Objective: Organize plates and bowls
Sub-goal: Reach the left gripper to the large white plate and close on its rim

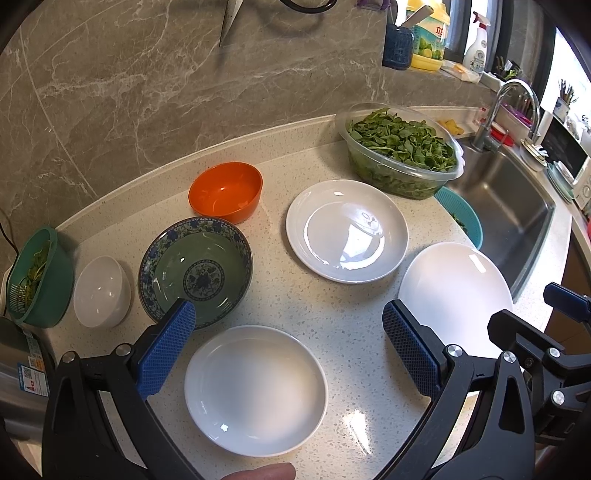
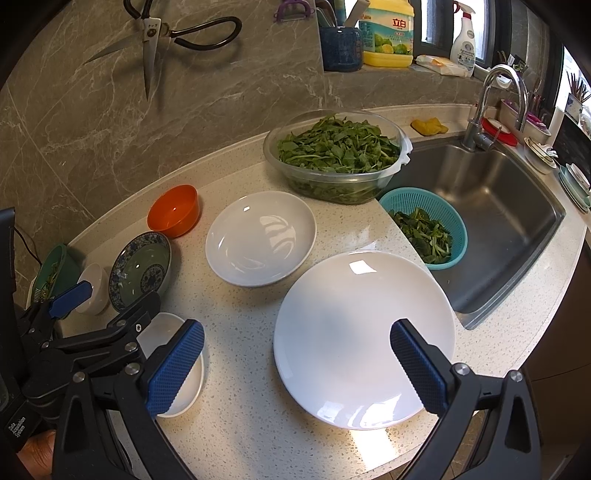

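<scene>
an orange bowl (image 1: 225, 192), 3 white plates (image 1: 347, 230), and a green plate (image 1: 195, 271) with a blue floral border.

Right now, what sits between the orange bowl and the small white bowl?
The green patterned plate lies between the orange bowl and the small white bowl; the left wrist view shows it best.

place: home kitchen | signs: steel sink (image 2: 495, 221), faucet (image 2: 495, 107), speckled countertop (image 2: 243, 424), dish soap (image 2: 388, 33)

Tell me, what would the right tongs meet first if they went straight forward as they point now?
Probably the large white plate: the open right tongs hover over its near side, fingers apart. Their height above it is unclear.
</scene>
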`<state>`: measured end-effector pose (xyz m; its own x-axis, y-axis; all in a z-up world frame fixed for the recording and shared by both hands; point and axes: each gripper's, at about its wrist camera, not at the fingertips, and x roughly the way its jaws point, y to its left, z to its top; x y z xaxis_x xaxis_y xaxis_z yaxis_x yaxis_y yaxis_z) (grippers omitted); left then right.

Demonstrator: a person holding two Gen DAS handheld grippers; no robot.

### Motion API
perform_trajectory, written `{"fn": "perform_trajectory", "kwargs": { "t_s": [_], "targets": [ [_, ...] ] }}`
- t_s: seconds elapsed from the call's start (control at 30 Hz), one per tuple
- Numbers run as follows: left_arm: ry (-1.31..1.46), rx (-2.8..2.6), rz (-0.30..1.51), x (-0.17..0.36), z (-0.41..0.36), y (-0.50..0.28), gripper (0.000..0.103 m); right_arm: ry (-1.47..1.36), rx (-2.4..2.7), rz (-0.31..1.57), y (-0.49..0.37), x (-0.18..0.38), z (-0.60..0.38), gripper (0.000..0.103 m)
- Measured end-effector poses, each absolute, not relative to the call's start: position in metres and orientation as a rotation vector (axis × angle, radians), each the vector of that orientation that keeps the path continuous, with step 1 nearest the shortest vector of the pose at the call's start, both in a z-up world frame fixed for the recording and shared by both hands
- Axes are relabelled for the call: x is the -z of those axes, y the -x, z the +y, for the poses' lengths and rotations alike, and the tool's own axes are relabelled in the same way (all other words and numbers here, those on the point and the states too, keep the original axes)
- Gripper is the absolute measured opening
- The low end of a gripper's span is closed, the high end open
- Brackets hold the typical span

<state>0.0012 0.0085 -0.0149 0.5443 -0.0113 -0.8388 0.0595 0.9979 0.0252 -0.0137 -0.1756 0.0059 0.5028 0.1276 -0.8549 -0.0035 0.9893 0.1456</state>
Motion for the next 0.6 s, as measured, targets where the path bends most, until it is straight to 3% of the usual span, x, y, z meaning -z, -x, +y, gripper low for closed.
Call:
{"fn": "perform_trajectory", "kwargs": {
  "t_s": [0.23, 0.4, 0.6],
  "targets": [
    [0.015, 0.125, 0.997, 0.030, 0.009, 0.006, 0.103, -0.208, -0.170, 1.078, 0.014, 0.008, -0.202, 0.103],
    [0.111, 0.188, 1.103, 0.066, 0.001, 0.015, 0.103, -0.323, -0.245, 1.159, 0.012, 0.043, -0.273, 0.103],
    [0.280, 0.182, 1.109, 0.098, -0.009, 0.022, 0.103, -0.614, -0.456, 1.237, -0.028, 0.097, -0.360, 0.103]
  ]
}}
